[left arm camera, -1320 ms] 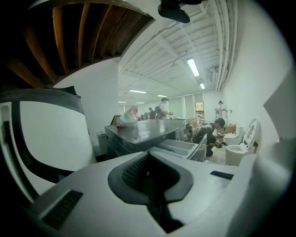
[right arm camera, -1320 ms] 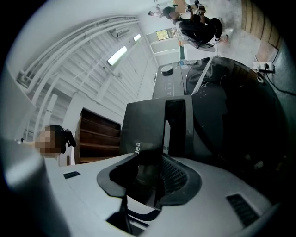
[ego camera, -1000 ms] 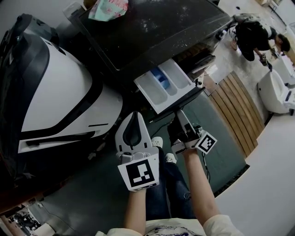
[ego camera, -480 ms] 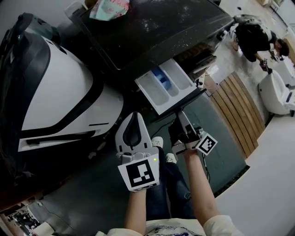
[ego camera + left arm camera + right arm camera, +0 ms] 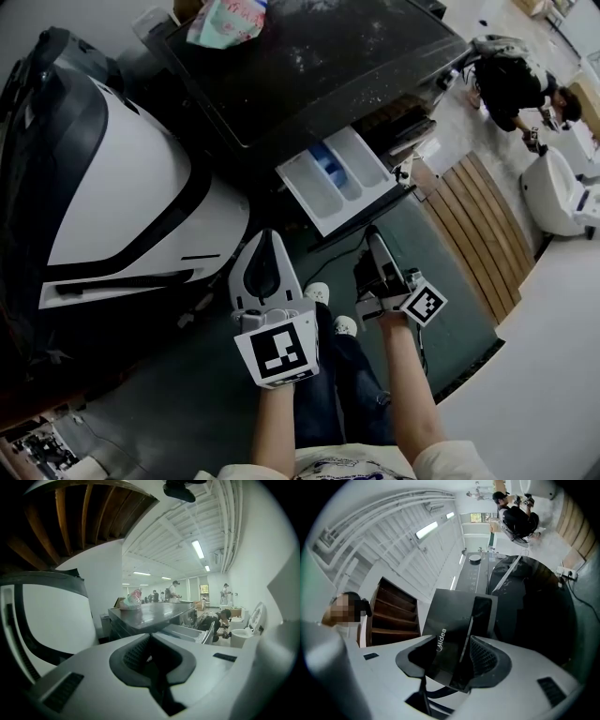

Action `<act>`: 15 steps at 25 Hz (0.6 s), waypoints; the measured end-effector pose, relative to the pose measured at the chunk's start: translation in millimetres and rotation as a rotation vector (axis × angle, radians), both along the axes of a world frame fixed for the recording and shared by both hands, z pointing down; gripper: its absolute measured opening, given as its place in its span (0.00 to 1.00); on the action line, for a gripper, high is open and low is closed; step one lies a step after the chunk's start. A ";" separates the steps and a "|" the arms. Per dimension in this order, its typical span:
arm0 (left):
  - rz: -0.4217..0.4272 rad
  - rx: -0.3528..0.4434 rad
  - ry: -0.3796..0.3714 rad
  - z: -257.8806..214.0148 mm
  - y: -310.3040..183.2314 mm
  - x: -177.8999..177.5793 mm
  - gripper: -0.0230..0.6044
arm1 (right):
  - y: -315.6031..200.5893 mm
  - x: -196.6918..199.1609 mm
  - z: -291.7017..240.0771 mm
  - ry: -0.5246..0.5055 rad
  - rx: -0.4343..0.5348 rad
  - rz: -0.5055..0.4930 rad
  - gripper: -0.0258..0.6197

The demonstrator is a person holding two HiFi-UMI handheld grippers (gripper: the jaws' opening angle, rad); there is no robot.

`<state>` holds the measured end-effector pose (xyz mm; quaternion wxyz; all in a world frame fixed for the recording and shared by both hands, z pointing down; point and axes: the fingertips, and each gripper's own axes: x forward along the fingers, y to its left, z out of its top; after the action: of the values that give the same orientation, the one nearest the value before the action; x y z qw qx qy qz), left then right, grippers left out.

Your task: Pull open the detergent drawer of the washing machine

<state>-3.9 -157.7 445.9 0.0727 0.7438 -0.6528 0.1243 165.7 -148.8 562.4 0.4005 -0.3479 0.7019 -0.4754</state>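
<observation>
The washing machine (image 5: pixel 309 56) has a dark top. Its white detergent drawer (image 5: pixel 337 183), with a blue insert, stands pulled out towards me. My right gripper (image 5: pixel 373 236) sits just below the drawer's front. In the right gripper view its jaws have just been opening, and the dark drawer front panel (image 5: pixel 450 620) still lies between them with a gap at the pads. My left gripper (image 5: pixel 270 234) hangs to the left of the drawer, fingertips together and holding nothing. The drawer (image 5: pixel 187 632) shows ahead in the left gripper view.
A big white and black appliance (image 5: pixel 122 206) fills the left side. A pink and green bag (image 5: pixel 225 21) lies on the washer top. Wooden slats (image 5: pixel 487 225) lie on the floor at right. A person (image 5: pixel 516 84) crouches at the far right by a white fixture (image 5: pixel 562 192).
The right gripper has drawn back slightly from the drawer front and rolled a little, and its jaws stand wider. The drawer stays pulled out. The left gripper has barely moved.
</observation>
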 end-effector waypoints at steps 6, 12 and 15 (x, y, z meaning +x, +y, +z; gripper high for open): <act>0.017 -0.003 -0.025 -18.0 4.2 -6.1 0.06 | 15.3 3.3 -33.4 0.293 0.020 -0.006 0.31; 0.015 0.003 -0.018 -44.0 10.5 -14.3 0.06 | 24.6 -1.6 -102.6 0.634 0.142 0.016 0.15; 0.013 0.015 -0.012 -60.0 13.7 -18.9 0.06 | 21.0 -3.6 -137.3 0.771 0.188 0.053 0.12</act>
<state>-22.8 -144.0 386.0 0.0624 0.7479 -0.6491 0.1242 162.1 -127.8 425.0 0.1497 -0.4806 0.8320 -0.2334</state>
